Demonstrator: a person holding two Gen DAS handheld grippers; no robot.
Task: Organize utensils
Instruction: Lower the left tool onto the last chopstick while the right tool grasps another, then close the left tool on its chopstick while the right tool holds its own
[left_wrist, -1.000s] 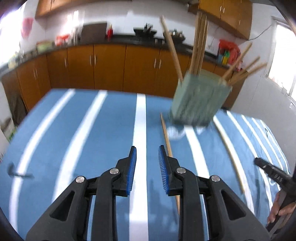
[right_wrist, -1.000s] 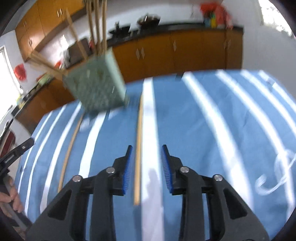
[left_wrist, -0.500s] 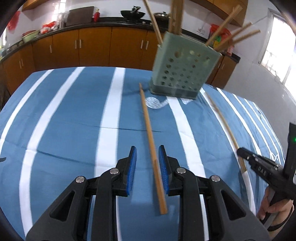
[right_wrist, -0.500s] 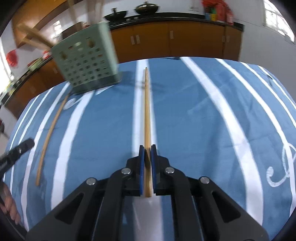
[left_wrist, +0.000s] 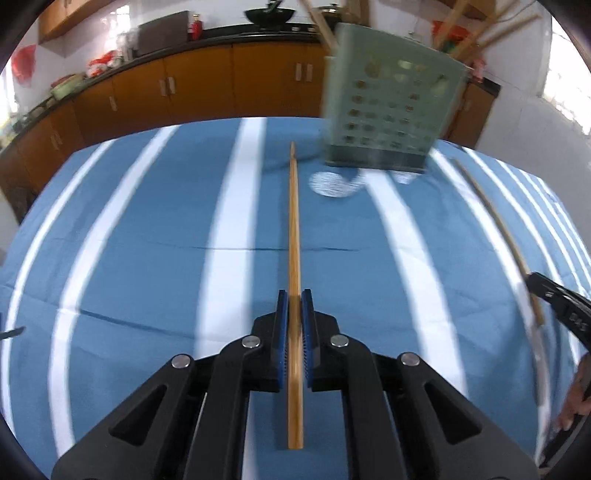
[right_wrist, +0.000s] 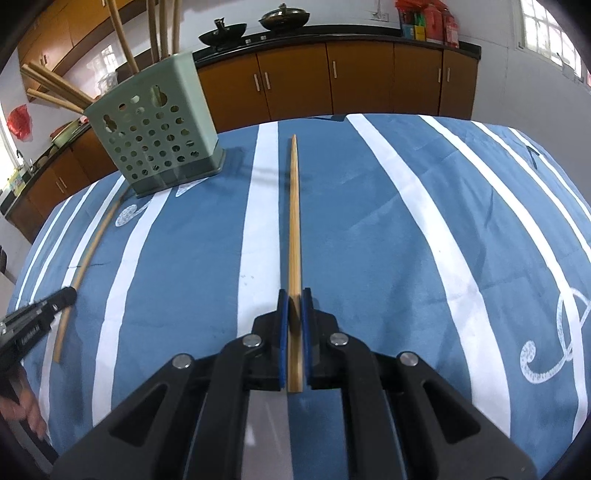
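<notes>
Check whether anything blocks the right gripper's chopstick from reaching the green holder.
Nothing visible. Only bare tablecloth lies between the chopstick held by the right gripper and the holder, ahead to its left. Chopsticks already inside lean out the top.

Holder (right_wrist: 157, 136) standing toward far left of cloth (right_wrist: 388, 229), sticks (right_wrist: 55, 86) inside. One chopstick (right_wrist: 294, 229) lying mid-cloth, right of holder. Another chopstick (right_wrist: 88, 254) along left edge.

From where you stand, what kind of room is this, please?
Most likely a home kitchen: brown cabinets run under a dark countertop, a wok sits on it, and a green perforated holder with wooden chopsticks stands on the striped tablecloth.
</notes>
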